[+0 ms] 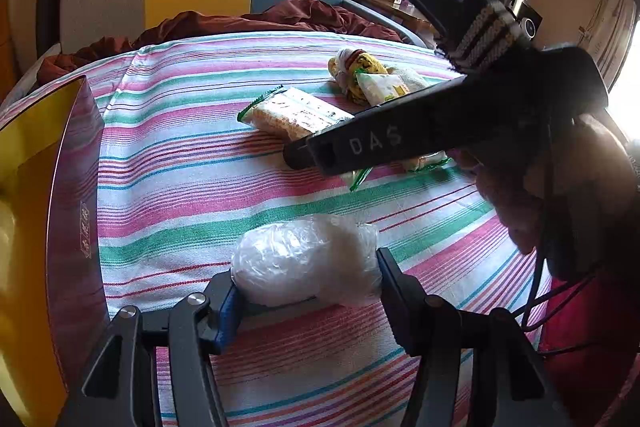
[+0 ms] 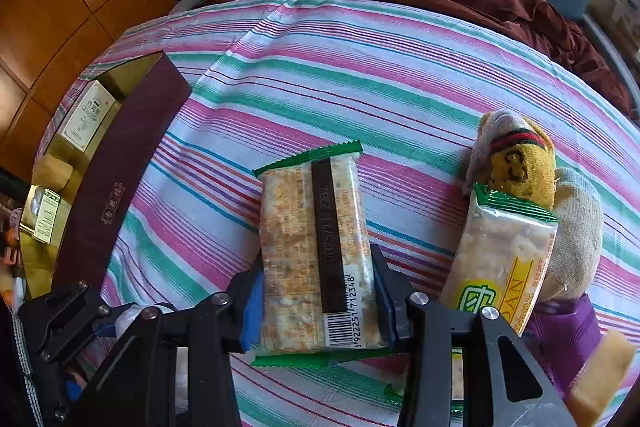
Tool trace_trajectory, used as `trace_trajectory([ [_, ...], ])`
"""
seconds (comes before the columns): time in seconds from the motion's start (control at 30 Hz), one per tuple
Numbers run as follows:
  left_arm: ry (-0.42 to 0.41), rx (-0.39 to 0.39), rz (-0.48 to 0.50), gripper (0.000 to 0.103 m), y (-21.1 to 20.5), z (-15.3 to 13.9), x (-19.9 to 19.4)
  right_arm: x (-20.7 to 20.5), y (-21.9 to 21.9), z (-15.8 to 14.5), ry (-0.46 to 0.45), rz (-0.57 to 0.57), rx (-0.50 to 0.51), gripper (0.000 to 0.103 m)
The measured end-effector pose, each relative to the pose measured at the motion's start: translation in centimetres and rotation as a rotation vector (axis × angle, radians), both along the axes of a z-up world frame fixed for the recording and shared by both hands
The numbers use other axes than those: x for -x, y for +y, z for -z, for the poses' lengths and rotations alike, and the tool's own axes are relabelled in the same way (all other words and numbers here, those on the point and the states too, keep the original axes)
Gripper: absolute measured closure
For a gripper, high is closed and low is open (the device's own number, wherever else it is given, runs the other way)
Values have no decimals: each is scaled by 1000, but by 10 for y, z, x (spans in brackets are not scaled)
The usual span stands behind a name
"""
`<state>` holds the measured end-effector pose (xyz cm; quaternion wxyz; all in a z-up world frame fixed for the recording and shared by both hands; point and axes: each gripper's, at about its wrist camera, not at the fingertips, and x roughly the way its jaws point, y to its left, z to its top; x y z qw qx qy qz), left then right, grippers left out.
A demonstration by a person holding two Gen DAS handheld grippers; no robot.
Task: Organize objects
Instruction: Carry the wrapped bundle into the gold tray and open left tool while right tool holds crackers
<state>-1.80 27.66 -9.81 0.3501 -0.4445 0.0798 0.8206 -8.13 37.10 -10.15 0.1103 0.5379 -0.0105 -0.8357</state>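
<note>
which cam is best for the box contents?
Right wrist view. The maroon box is seen from above, open side up, with labelled packets lying inside. In the left wrist view the box sits at the frame edge: mostly its outer wall and yellow lining, with the contents cut off.

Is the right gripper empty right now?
No, the right gripper has its pads pressed on both sides of the green-edged cracker packet.

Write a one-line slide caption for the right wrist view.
Right gripper clamps a green-edged cracker packet over the striped cloth, rolled socks beside it.
</note>
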Motion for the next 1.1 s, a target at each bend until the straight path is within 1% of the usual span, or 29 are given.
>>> trace_trajectory([
  [0.07, -4, -5, -2, 43, -1, 1, 1, 2, -4, -1, 13, -12, -15, 52],
  [0.13, -6, -9, -4, 43, -1, 2, 1, 4, 0, 0, 9, -3, 12, 48],
  [0.17, -6, -10, -4, 43, -2, 2, 1, 3, 0, 0, 11, -9, 28, 42],
  [0.2, -5, -11, -5, 43, -2, 2, 1, 3, -2, 1, 18, -27, 33, 34],
  [0.23, -5, -11, -5, 43, -1, 2, 2, 2, -9, 3, 27, -61, 20, 30],
  [0.3, -7, -13, -5, 43, -2, 2, 2, -2, -21, 7, 39, -105, -37, 19],
  [0.37, -10, -20, -7, 43, -2, 2, 3, -2, -24, 8, 30, -103, -49, 14],
  [0.43, -7, -20, -7, 42, -2, 3, 4, -1, -22, 8, 24, -99, -43, 14],
  [0.47, -6, -20, -7, 42, -3, 3, 4, -1, -22, 8, 22, -99, -44, 15],
  [0.53, -5, -25, -8, 42, -3, 3, 3, -1, -21, 6, 34, -97, -54, 23],
  [0.57, -6, -27, -9, 42, -3, 3, 4, -1, -18, 4, 40, -81, -55, 33],
  [0.6, -5, -27, -9, 42, -3, 3, 4, 0, -14, 2, 48, -62, -57, 50],
  [0.63, -4, -27, -9, 42, -3, 3, 4, 0, -10, 0, 56, -45, -55, 58],
  [0.67, -2, -26, -8, 42, -3, 3, 5, 1, -7, 0, 54, -37, -56, 58],
  [0.77, -2, -28, -11, 42, -3, 4, 5, -5, -12, 0, 92, -71, -123, 58],
  [0.8, 0, -27, -11, 42, -3, 4, 5, -5, -11, 1, 94, -72, -118, 58],
  [0.9, 5, -22, -6, 42, -2, 4, 4, -4, -2, 1, 77, -46, -61, 57],
  [1.1, 12, -4, 0, 43, -1, 1, 2, -9, -6, 3, 107, -52, -78, 57],
])
